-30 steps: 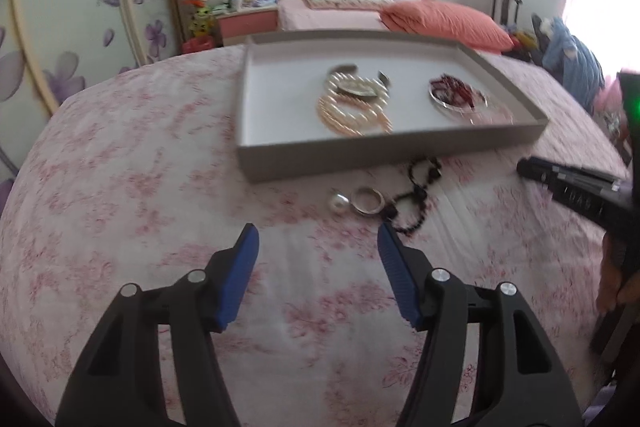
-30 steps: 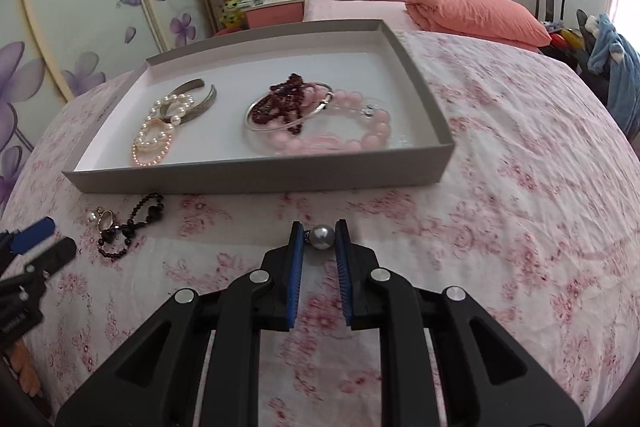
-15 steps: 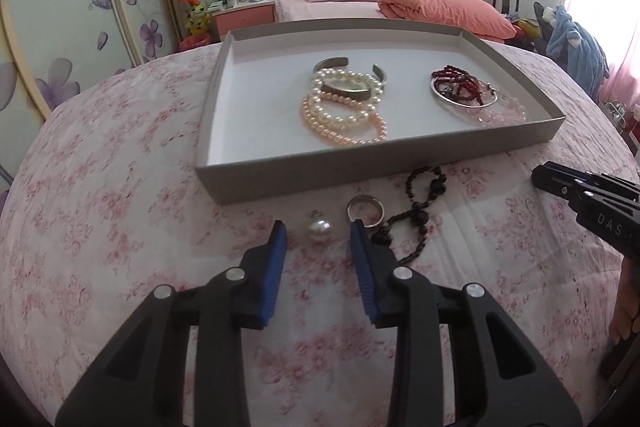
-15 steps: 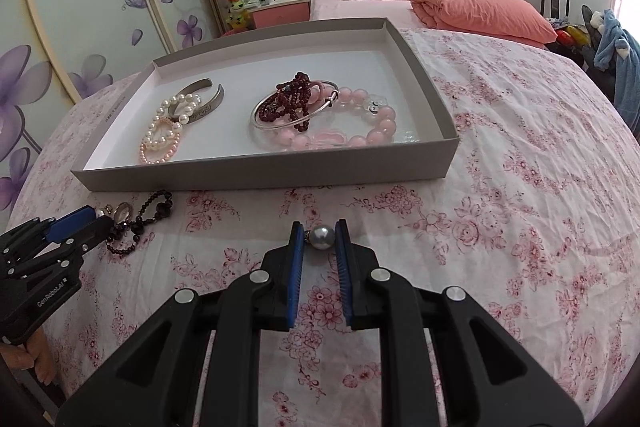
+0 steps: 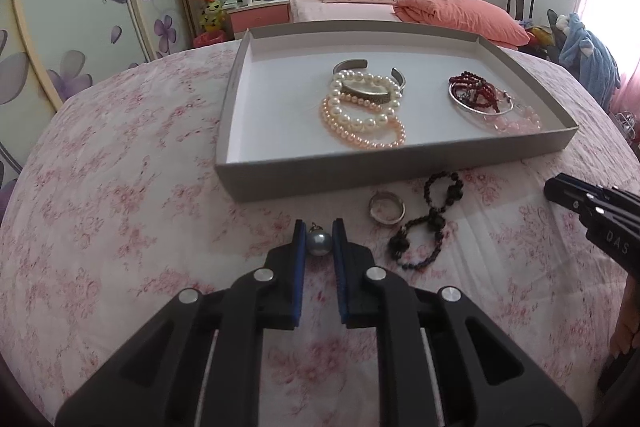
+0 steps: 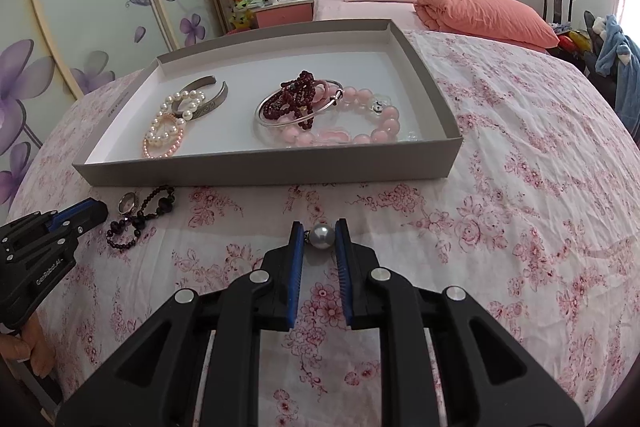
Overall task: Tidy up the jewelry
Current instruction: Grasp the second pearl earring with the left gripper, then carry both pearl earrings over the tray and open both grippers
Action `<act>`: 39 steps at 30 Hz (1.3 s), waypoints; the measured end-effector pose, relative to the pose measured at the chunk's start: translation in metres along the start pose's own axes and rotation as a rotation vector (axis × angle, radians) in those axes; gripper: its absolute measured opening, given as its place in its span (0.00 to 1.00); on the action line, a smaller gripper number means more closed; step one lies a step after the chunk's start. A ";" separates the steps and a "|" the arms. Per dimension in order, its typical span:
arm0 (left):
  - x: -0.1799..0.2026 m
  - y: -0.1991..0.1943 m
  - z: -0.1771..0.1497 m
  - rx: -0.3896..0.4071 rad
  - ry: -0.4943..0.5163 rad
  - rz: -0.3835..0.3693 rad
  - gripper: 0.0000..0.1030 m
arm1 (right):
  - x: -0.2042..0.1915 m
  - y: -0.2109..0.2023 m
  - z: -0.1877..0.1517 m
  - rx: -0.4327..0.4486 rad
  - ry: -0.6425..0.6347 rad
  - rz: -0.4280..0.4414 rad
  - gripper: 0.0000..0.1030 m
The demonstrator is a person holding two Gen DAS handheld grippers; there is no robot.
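A grey pearl earring (image 5: 319,244) lies on the floral cloth between the blue pads of my left gripper (image 5: 319,231), whose jaws are closing and touch it on both sides. My right gripper (image 6: 319,230) is shut on a second grey pearl earring (image 6: 323,235), just above the cloth. A silver ring (image 5: 386,207) and a black bead bracelet (image 5: 430,223) lie right of the left gripper, in front of the grey tray (image 5: 400,163). The tray holds pearl bracelets (image 5: 360,111), a silver cuff, dark red beads (image 6: 298,99), a silver bangle and a pink bead bracelet (image 6: 372,123).
The table wears a pink floral cloth (image 6: 520,187). In the right wrist view the left gripper's tip (image 6: 96,209) sits beside the ring (image 6: 127,203). A bed with orange bedding (image 5: 460,15) stands behind, and a wardrobe with flower panels is at left.
The left gripper moved in over the loose pearl earring and its jaws closed from wide apart onto it. The right gripper kept still, holding its pearl.
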State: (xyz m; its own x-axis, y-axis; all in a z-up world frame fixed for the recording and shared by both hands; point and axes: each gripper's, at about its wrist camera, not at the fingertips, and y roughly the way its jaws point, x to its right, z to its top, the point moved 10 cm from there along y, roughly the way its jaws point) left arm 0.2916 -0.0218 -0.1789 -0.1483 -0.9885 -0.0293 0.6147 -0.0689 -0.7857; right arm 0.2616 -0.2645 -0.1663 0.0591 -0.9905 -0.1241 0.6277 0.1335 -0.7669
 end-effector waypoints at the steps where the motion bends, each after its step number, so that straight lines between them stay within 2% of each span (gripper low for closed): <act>1: -0.001 -0.001 -0.001 0.000 0.000 0.000 0.14 | 0.001 0.000 0.000 0.000 0.000 -0.001 0.17; 13: -0.001 0.000 -0.002 0.000 -0.004 0.004 0.14 | -0.001 0.001 0.000 -0.001 0.002 0.004 0.17; 18: -0.006 -0.003 -0.003 0.002 -0.037 -0.001 0.14 | 0.002 -0.002 -0.002 0.004 0.019 0.017 0.16; 23: -0.012 -0.012 -0.010 0.015 -0.069 -0.001 0.14 | 0.001 -0.018 -0.001 0.047 0.018 0.019 0.16; 30: -0.014 -0.052 -0.002 0.135 -0.093 0.009 0.14 | -0.014 -0.048 0.007 0.143 0.012 0.047 0.16; 39: -0.006 -0.110 0.018 0.338 -0.066 0.044 0.14 | -0.037 -0.104 0.025 0.357 -0.035 0.054 0.17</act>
State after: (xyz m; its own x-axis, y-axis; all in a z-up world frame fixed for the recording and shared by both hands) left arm 0.2383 -0.0110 -0.0811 -0.0722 -0.9973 -0.0097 0.8428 -0.0558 -0.5353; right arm 0.2139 -0.2429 -0.0660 0.1224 -0.9837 -0.1320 0.8540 0.1722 -0.4910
